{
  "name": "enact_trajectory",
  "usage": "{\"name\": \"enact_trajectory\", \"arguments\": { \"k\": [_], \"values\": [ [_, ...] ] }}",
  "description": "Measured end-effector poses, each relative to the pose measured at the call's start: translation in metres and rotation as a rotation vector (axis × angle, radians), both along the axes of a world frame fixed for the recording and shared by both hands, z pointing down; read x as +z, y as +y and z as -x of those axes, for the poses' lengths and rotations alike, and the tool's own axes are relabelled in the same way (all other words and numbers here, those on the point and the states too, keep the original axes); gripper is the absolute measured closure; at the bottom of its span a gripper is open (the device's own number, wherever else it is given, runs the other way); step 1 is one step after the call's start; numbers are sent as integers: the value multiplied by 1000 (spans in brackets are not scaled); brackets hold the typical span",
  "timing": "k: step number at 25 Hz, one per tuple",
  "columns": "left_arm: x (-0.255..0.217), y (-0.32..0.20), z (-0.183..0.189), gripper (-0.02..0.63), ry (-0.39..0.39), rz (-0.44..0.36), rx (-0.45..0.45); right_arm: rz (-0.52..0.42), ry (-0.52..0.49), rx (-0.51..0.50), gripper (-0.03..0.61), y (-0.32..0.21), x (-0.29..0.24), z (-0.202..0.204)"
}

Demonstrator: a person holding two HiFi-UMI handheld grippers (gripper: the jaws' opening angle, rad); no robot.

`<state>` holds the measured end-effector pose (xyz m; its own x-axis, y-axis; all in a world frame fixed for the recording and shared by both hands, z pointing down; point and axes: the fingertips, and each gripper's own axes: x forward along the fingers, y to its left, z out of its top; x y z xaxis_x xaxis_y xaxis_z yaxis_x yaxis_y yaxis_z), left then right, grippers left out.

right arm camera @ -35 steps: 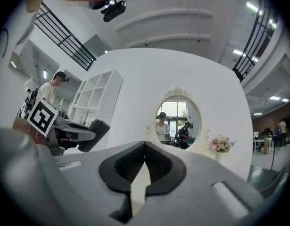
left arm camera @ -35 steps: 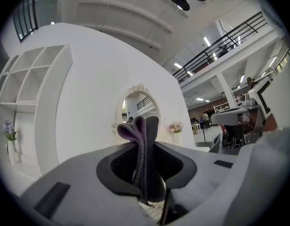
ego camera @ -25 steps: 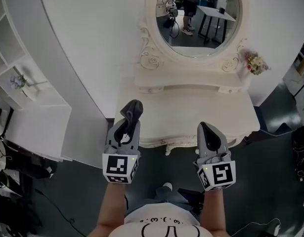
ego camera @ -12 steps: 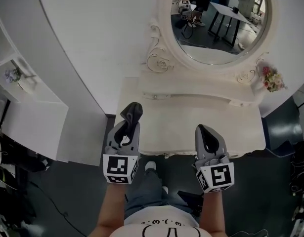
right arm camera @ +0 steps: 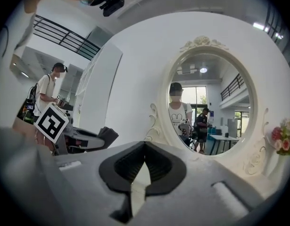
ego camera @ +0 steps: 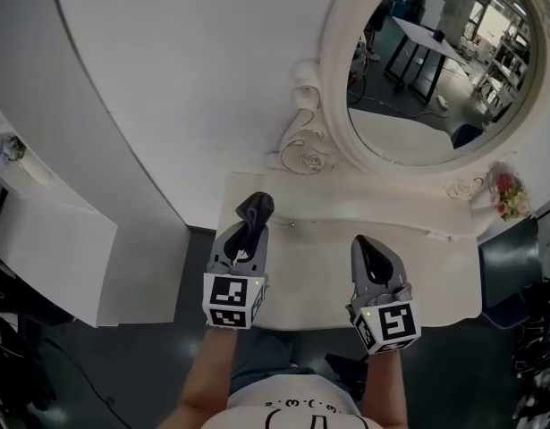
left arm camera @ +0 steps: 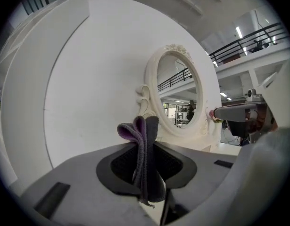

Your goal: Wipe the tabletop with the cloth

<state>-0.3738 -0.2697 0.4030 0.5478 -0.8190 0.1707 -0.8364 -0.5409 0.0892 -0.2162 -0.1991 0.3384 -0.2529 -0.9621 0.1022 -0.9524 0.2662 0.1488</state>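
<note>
The left gripper [ego camera: 251, 224] pinches a folded grey and purple cloth [left arm camera: 144, 142] tight between its jaws. The top of the cloth sticks up past the tips. It is over the left side of the white table [ego camera: 435, 271], near the front edge. The right gripper [ego camera: 371, 250] is over the table too, well apart from the left one. Its jaws are pressed together with nothing in them. A big round mirror [ego camera: 435, 70] stands at the back of the table.
</note>
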Motion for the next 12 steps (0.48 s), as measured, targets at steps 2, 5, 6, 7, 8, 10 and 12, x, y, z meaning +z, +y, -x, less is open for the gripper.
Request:
{"name": "enact_trajectory", "arguments": {
  "k": [2,5,6,7,8,10,12],
  "values": [
    [7,-23,-3,522,-1,40,-1,18,3,-6,578,-19,7,2],
    [18,-52,-11,522,-11,108,14,51,8,-1,578,-41,18,2],
    [23,-60,-13,522,-10,131,19,61,10,3,578,-48,20,1],
    [28,-68,-16,522,-8,153,22,71,9,6,578,-55,23,0],
    [32,-77,-18,522,-5,175,24,81,5,8,578,-62,27,-1],
    [45,-92,-23,522,-1,227,37,102,-5,8,578,-76,36,-3],
    [59,-105,-30,522,1,283,62,126,-13,7,578,-86,46,-2]
  ]
}}
